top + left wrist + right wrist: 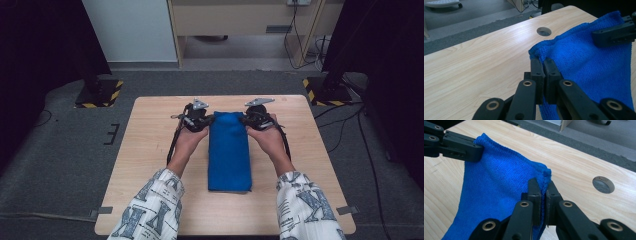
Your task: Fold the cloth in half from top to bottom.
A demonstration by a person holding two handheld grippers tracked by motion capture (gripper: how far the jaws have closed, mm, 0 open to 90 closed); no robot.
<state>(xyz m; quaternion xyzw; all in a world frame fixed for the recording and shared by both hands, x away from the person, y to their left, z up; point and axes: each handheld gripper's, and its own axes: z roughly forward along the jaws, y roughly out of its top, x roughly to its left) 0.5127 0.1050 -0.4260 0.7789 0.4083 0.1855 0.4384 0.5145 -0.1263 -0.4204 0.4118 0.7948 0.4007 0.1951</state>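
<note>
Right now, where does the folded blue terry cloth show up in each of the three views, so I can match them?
High view: the folded blue terry cloth lies lengthwise at the middle of the light wooden table, its far corners pinched by both grippers.
Left gripper view: right half, a corner clamped in the left gripper.
Right gripper view: left and centre, a corner clamped in the right gripper.
Shared landmark: the table.

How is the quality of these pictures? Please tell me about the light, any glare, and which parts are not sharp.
High view: soft overall, dark at both upper corners, the table evenly lit. Left gripper view: a pale sheen on the wood by the round hole; the blue cloth is sharp, the floor behind is blurred. Right gripper view: the cloth's weave is crisp near the right gripper, and the far background is soft.
</note>
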